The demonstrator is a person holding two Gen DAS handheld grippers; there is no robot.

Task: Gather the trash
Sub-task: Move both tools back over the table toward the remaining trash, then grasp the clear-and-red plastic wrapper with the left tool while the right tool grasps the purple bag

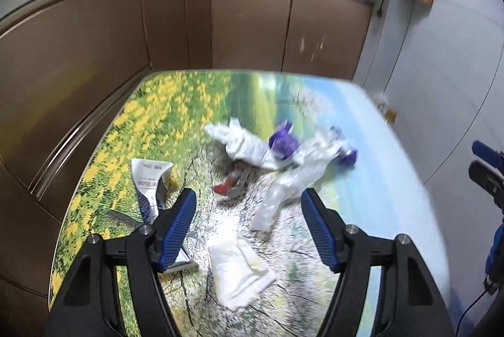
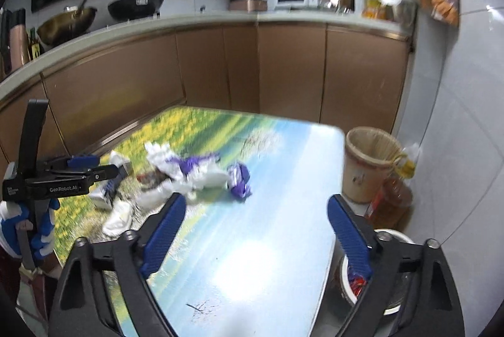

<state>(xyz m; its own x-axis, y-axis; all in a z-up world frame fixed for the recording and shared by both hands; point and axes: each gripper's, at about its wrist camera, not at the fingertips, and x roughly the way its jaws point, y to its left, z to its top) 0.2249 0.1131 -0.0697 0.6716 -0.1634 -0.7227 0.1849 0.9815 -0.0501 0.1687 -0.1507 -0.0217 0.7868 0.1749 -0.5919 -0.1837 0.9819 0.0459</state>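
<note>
On the table: scraps of trash (image 1: 252,154) lie strewn over the landscape-print table (image 1: 362,148), mostly left of centre.
Writing: "GenRobot.AI" reads on the left gripper (image 2: 91,168) in the right view; print on the torn carton (image 1: 148,185) is too blurred.
Left view only: a folded napkin (image 1: 239,271) and clear wrapper (image 1: 277,198), long axis running away.
Right view only: a wooden bucket (image 2: 368,163) and oil bottle (image 2: 390,198) beside the table.
Left gripper (image 1: 249,211): jaws apart, nothing between.
Right gripper (image 2: 255,211): jaws wide, empty.
</note>
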